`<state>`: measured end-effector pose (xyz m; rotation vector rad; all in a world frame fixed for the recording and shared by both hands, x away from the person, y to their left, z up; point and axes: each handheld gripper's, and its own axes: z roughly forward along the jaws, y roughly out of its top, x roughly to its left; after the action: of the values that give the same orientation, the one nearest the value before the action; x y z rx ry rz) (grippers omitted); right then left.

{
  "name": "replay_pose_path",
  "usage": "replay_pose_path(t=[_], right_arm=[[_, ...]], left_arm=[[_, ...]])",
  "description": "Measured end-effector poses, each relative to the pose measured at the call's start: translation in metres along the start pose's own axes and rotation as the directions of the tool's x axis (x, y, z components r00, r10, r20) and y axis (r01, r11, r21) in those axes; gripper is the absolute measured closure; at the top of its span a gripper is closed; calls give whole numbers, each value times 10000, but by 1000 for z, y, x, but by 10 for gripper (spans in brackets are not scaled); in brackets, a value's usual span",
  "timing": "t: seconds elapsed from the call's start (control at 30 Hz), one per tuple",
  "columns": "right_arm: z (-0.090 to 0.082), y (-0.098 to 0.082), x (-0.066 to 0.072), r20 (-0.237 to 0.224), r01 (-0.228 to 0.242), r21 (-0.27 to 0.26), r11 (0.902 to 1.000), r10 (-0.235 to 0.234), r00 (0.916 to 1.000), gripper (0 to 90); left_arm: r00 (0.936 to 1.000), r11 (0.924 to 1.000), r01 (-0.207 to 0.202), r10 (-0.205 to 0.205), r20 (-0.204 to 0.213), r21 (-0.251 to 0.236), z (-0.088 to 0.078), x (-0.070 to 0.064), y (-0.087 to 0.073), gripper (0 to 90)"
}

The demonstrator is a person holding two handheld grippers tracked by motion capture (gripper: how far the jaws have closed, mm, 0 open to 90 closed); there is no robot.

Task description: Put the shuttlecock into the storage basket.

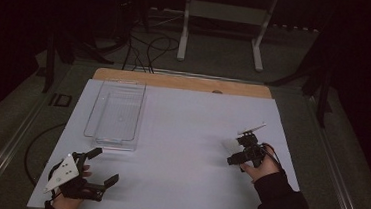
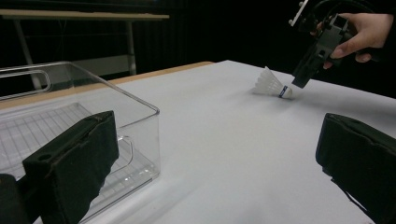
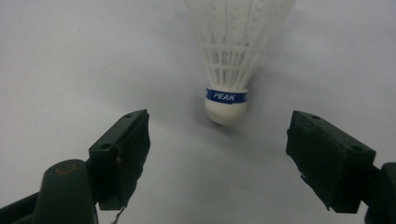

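Note:
A white shuttlecock [image 3: 227, 56] with a blue band marked PEAK lies on the white table sheet [image 1: 186, 134], cork end towards my right gripper [image 3: 218, 134]. The right gripper's jaws stand apart on either side of the cork, just short of it, and the pads do not touch it. From the left gripper view, the shuttlecock [image 2: 271, 85] lies at the tip of the right gripper [image 2: 299, 80], which slants down from a hand. My left gripper [image 1: 105, 166] rests open and empty near the table's front left corner.
A clear plastic bin [image 1: 95, 112] with a ribbed floor stands empty at the back left, and its near wall [image 2: 140, 121] is close in front of the left jaws. A wooden strip [image 1: 185, 82] borders the table's far edge. Behind it stand a white frame and cables.

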<state>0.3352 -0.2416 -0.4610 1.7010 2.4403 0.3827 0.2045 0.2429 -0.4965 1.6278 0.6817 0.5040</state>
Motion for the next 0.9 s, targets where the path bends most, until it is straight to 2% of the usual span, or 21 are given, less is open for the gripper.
replay_pose_path(t=[0.2,0.47,0.73,0.9], right_arm=[[5,2,1,-60,-70,225,9997,72,10000,276],[16,8,0,51,-411,831,9957,408,9992,445],[27,14,-3,221,-593,1165,9914,571,9981,506],[29,17,-6,191,-539,1246,9907,520,9985,556]], left_arm=[[10000,10000,-1,1,-13,5,0,0,0,1],[10000,10000,-3,3,13,7,1,0,0,0],[10000,10000,-1,1,18,-1,1,0,0,0],[10000,10000,-2,2,26,26,1,0,0,0]])
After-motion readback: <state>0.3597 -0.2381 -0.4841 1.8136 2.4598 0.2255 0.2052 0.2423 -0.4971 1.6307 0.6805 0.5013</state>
